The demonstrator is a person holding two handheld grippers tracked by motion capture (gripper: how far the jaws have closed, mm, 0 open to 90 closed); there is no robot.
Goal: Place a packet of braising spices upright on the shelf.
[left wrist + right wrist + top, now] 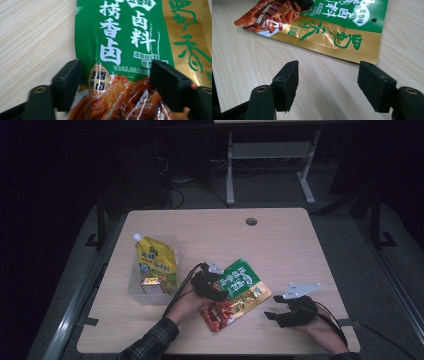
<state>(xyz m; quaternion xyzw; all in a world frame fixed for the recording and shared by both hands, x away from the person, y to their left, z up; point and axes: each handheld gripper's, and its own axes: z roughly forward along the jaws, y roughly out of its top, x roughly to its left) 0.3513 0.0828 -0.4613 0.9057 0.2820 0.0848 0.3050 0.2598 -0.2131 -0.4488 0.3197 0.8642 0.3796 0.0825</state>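
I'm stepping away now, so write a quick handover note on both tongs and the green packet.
Left tongs: jaws straddle the green and gold packet near its red end; no firm pinch visible.
Right tongs: open over bare table, packet just ahead.
Clear bin at the left holds a yellow pouch.
Done: pouch is in the bin.
Left: probably grip the packet and move it, perhaps to the bin.

Yellow spouted pouch [155, 262] leaning in clear container [134, 287], left part of wooden table [280, 240].
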